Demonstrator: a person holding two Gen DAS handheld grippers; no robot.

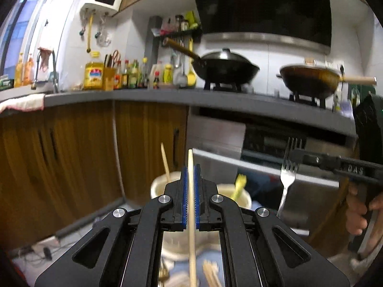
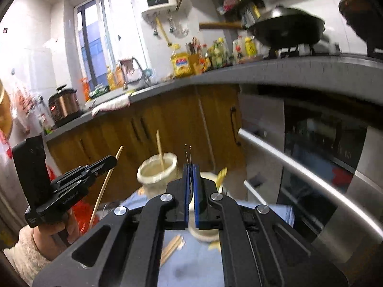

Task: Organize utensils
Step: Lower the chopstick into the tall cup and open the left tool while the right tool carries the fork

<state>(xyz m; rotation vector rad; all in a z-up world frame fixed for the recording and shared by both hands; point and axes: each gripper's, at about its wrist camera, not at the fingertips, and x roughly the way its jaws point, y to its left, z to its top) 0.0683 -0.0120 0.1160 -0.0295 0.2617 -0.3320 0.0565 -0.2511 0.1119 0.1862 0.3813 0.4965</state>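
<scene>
Two tools are loaded: the left gripper [image 1: 190, 186] pinches a light, stiff wooden chopstick [image 1: 191, 215] mid-shaft; the right gripper [image 2: 191, 181] clamps a slippery metal fork [image 1: 288, 179] below its tines.

Your left gripper [image 1: 190, 179] pinches a chopstick [image 1: 191, 215] upright; your right gripper [image 2: 191, 181], to its right, grips a fork [image 1: 288, 179]. Beyond stand two cups [image 2: 156, 169], a chopstick in the left one.
</scene>
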